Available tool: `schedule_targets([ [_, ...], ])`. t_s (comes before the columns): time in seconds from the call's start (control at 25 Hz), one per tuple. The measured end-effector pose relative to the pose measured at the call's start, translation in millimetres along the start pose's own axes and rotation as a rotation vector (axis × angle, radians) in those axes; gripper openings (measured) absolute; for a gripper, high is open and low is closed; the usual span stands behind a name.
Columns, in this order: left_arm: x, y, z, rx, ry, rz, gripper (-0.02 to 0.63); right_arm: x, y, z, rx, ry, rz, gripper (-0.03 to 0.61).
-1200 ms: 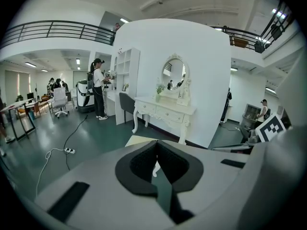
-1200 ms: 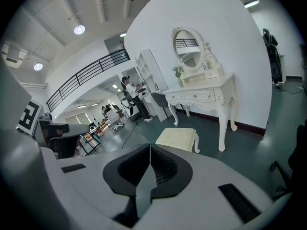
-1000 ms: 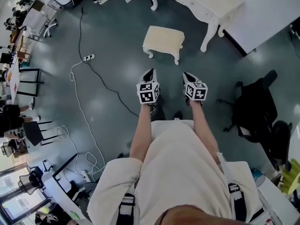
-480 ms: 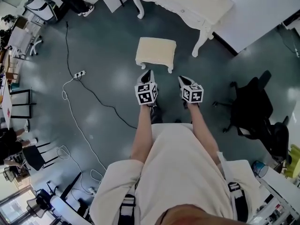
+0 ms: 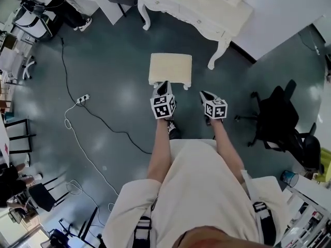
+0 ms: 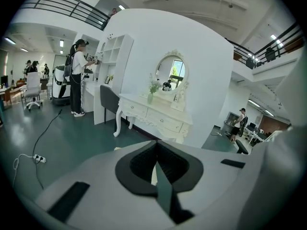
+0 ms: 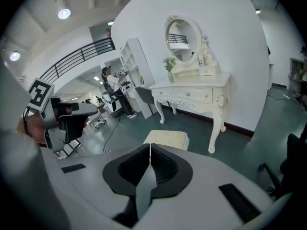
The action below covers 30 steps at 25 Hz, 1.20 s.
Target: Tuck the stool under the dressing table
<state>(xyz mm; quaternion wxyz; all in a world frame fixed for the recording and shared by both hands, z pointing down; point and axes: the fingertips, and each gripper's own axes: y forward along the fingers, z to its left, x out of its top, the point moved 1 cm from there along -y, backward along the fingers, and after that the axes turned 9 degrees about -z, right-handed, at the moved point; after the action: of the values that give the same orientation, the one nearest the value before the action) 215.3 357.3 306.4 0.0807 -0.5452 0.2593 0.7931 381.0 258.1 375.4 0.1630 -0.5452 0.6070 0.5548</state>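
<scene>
I held the left gripper (image 5: 164, 85) and right gripper (image 5: 204, 94) with jaws together, empty, near the stool (image 5: 170, 69) before the dressing table (image 5: 207, 12); a vase (image 7: 170, 76) held green sprigs.

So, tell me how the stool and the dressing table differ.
The stool is low and small; the dressing table is taller and wider. The stool's top is bare, while the dressing table carries a mirror and a vase. The stool stands on open floor; the dressing table backs onto the white wall. Both are cream with curved legs.

cream stool (image 5: 170, 69), upright, near dressing table (image 5: 194, 6)
</scene>
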Motion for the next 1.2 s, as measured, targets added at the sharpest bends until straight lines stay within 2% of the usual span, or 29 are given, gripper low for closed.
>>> schedule_targets([
  [0.12, 3.4, 2.0, 29.0, -0.011, -0.008, 0.011, 0.015, -2.7, 17.1, 7.7, -0.041, 0.044, -0.002, 0.044],
  [0.28, -3.0, 17.0, 64.2, 0.007, -0.006, 0.027, 0.015, 8.8, 57.2, 2.9, -0.040, 0.101, -0.044, 0.044],
  [0.48, -22.0, 18.6, 102.7, 0.076, -0.094, 0.056, 0.015, -0.3, 71.5, -2.1, -0.050, 0.134, -0.050, 0.044],
  [0.6, -36.8, 27.2, 103.4, 0.088, -0.090, 0.086, 0.015, -4.5, 77.8, -18.9, -0.074, 0.187, -0.061, 0.044],
  [0.84, -83.9, 51.9, 98.7, 0.086, -0.070, 0.197, 0.015, -35.8, 99.3, -57.6, -0.155, 0.274, -0.049, 0.046],
  [1.2, -139.1, 122.2, 112.3, 0.072, -0.096, 0.277, 0.015, -75.3, 166.6, -97.8, -0.160, 0.282, 0.061, 0.044],
])
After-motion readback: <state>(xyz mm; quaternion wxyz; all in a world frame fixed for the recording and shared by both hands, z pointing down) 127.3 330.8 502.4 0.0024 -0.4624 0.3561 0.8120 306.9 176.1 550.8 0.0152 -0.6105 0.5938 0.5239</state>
